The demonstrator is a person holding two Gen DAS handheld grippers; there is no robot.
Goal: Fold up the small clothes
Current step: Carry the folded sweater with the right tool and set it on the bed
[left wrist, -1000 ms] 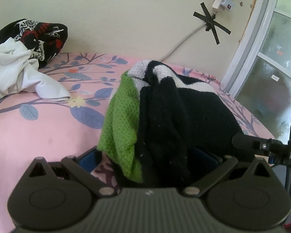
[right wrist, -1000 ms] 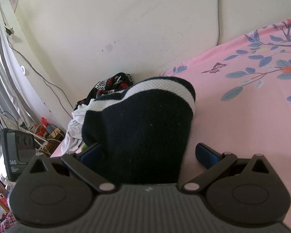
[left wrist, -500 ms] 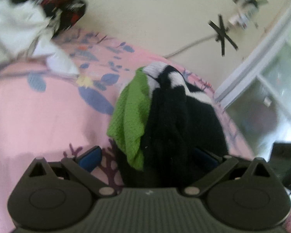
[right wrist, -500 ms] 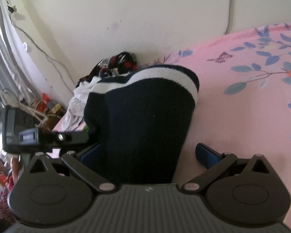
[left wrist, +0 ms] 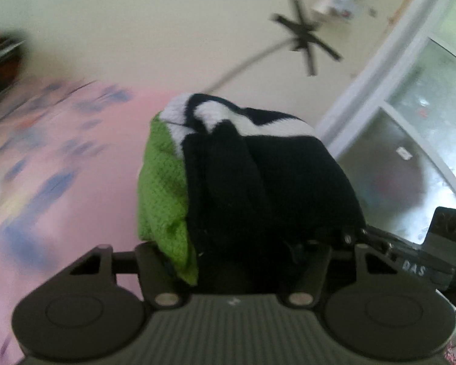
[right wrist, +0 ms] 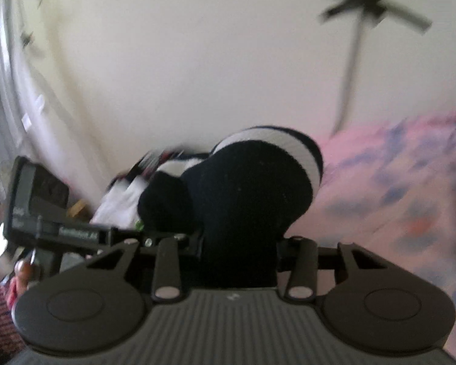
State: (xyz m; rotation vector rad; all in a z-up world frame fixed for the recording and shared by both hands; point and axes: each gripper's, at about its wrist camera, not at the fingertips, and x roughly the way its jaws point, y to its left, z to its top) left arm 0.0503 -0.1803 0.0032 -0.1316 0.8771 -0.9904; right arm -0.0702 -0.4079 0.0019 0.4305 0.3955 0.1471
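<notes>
A small knitted garment [left wrist: 258, 179], black with white stripes and a green panel, bulges up between both grippers over the pink flowered bedsheet [left wrist: 60, 188]. My left gripper [left wrist: 237, 252] is shut on its near edge. My right gripper [right wrist: 237, 249] is shut on the same garment [right wrist: 252, 194] from the other side. The right gripper shows at the right edge of the left wrist view [left wrist: 425, 258]; the left gripper shows at the left of the right wrist view [right wrist: 76, 231]. Both views are motion-blurred.
A pile of white and black-red clothes [right wrist: 130, 188] lies by the wall at the far end of the bed. A cream wall with a taped cable [left wrist: 304, 42] stands behind. A window [left wrist: 425, 121] is to the right.
Both grippers have closed on the garment, which was lying between open jaws before. The two grippers have come closer together and both views have swung, with the garment bunched higher.
</notes>
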